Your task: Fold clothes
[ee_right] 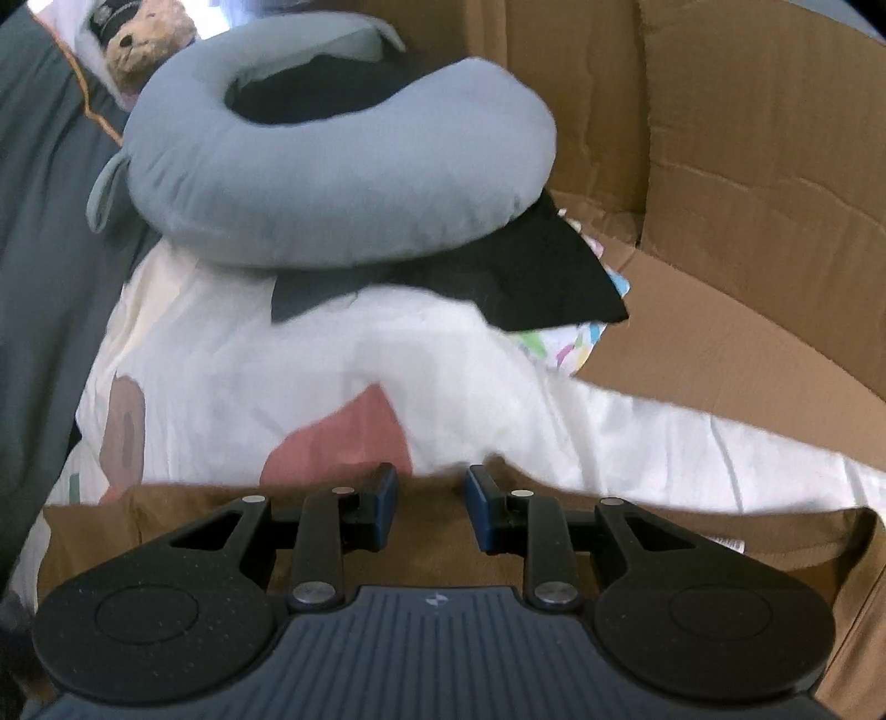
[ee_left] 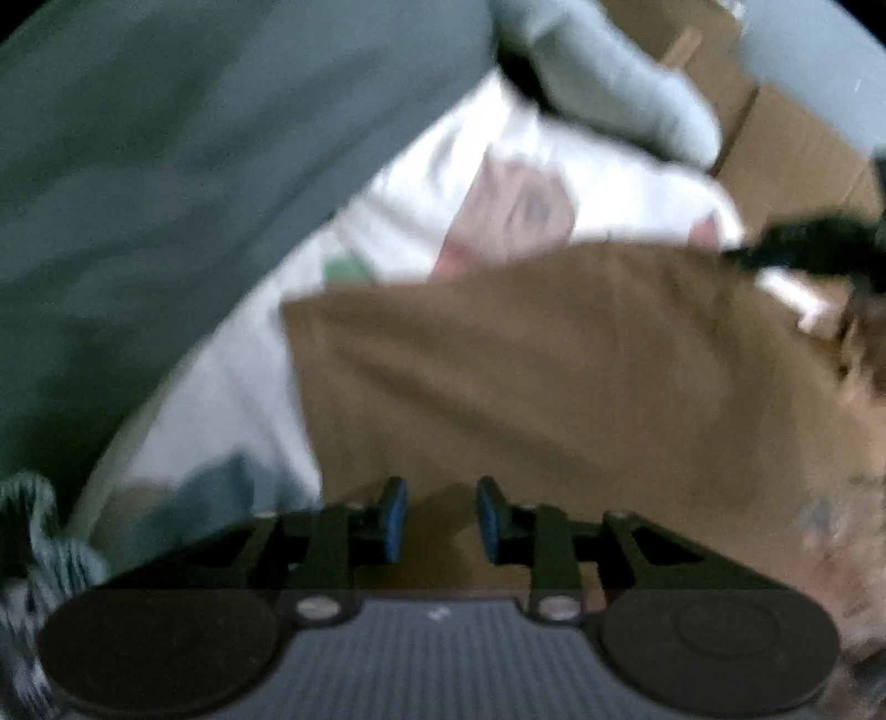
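From my left gripper I see its blue pads parted with nothing between them, hovering over the brown fabric garment, which lies spread on a white printed bedsheet. The view is blurred (motion, I think). A dark green-grey blanket fills the left side. My right gripper also stands partly open, and the garment's far edge runs under it; I cannot tell whether the pads touch cloth. Beyond it, a grey-blue ring-shaped neck pillow sits on a black cloth, and brown cardboard box walls crowd the right. A small brown teddy bear lies far back.
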Demonstrator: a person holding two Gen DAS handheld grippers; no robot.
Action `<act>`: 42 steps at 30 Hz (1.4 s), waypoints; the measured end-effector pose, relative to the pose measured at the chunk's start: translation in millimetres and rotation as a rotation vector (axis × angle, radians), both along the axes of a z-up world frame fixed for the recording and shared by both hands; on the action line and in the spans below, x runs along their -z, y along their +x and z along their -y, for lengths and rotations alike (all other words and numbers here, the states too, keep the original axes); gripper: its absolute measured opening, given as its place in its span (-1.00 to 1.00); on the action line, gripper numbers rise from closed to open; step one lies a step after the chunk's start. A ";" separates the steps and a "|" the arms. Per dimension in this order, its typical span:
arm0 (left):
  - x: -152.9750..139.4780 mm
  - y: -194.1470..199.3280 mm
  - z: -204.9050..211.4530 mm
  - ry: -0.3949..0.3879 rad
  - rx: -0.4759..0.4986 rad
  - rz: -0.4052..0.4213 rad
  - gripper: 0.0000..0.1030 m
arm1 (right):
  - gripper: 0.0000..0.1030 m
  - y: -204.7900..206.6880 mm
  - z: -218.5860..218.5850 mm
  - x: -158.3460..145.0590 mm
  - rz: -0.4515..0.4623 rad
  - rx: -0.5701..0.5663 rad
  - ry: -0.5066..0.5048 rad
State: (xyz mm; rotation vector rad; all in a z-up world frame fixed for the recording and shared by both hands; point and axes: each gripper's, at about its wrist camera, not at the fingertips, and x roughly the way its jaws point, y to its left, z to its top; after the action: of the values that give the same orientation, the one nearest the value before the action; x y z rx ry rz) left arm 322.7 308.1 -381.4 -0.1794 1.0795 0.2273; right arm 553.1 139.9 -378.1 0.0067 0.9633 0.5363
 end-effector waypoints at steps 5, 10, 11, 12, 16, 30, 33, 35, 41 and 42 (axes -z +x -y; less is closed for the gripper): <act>0.6 -8.0 -3.9 0.056 0.025 -0.028 -0.85 | -0.34 4.9 7.4 -15.3 0.023 -0.027 -0.016; -14.6 -8.1 -6.6 0.090 -0.008 -0.035 -0.68 | -0.33 4.2 41.3 -41.4 0.028 -0.062 -0.034; -18.3 -7.7 -3.6 0.096 -0.007 -0.034 -0.40 | -0.32 1.6 51.0 -46.0 0.027 -0.062 -0.044; -22.3 -7.3 -0.4 0.102 -0.005 -0.033 -0.30 | -0.32 -0.7 58.5 -48.2 0.022 -0.063 -0.053; -44.3 -13.1 9.7 0.117 0.015 -0.020 -0.02 | -0.31 -14.1 89.0 -55.7 0.018 -0.099 -0.060; -48.9 -25.2 46.5 0.142 0.030 -0.005 0.13 | -0.28 -76.0 231.4 -84.1 0.055 -0.168 -0.030; -46.9 -33.0 57.5 0.120 0.066 -0.001 0.13 | -0.28 -95.3 264.4 -83.8 0.057 -0.178 -0.058; -44.9 -38.6 63.7 0.106 0.088 0.000 0.19 | -0.28 -108.2 287.9 -82.0 0.049 -0.166 -0.069; -37.5 -59.2 71.9 0.046 0.114 -0.002 0.19 | -0.28 -139.0 337.1 -60.8 0.008 -0.155 -0.100; -36.0 -63.5 72.7 0.040 0.111 -0.006 0.19 | -0.28 -143.9 344.4 -57.3 0.003 -0.138 -0.101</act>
State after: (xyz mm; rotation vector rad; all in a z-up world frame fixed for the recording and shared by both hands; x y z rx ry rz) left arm 259.3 235.4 -345.4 -0.0828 1.0861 0.1495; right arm 409.1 -204.5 -320.8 -0.1517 0.9920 0.6140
